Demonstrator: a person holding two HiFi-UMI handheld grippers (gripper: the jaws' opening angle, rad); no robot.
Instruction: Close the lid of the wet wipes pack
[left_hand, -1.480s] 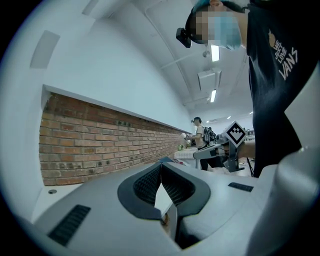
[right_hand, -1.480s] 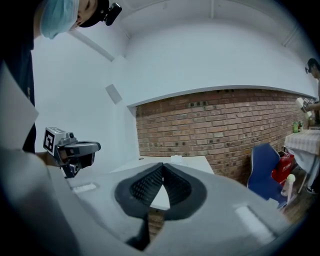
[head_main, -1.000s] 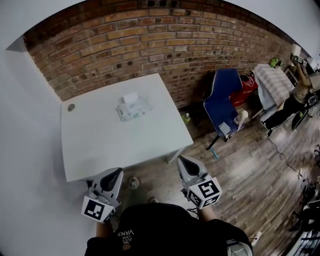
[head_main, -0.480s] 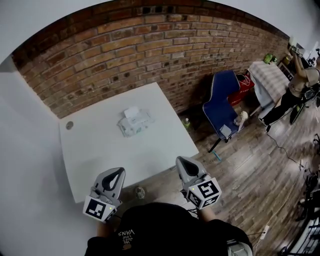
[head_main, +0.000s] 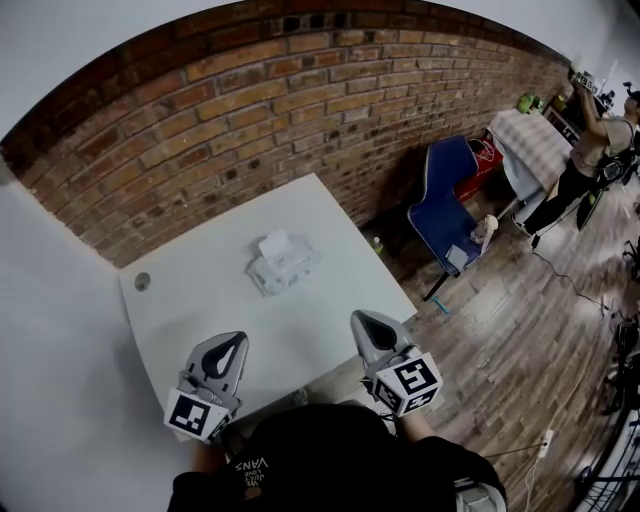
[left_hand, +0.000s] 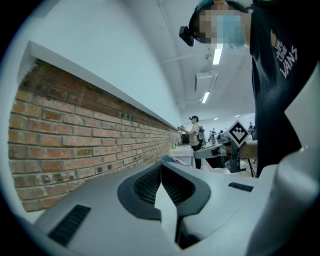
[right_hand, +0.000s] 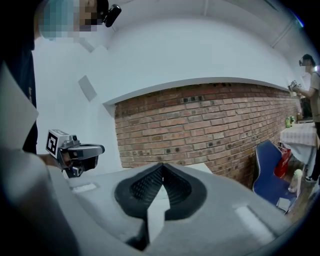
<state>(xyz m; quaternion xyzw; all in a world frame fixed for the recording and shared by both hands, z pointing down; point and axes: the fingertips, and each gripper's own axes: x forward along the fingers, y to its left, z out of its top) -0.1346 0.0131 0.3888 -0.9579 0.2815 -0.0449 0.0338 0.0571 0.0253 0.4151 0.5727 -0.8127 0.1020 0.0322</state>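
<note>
One wet wipes pack (head_main: 284, 264), lid open, on one table (head_main: 190, 305), left gripper (head_main: 233, 342) and right gripper (head_main: 362, 319), both pinched together, empty

The person holds 2 grippers out in front of the chest, side by side and well apart, both over the near edge of the white table (head_main: 200, 290). The left gripper (head_main: 232, 341) sits near the table's near-left part, and the right gripper (head_main: 361, 319) sits by its near-right corner. Both point away from the body towards the table's far side, with their marker cubes at the rear, close to the person. In each gripper view the 2 ribbed jaws meet at the tips, with nothing between them: left gripper (left_hand: 161, 164), right gripper (right_hand: 161, 165).
</note>
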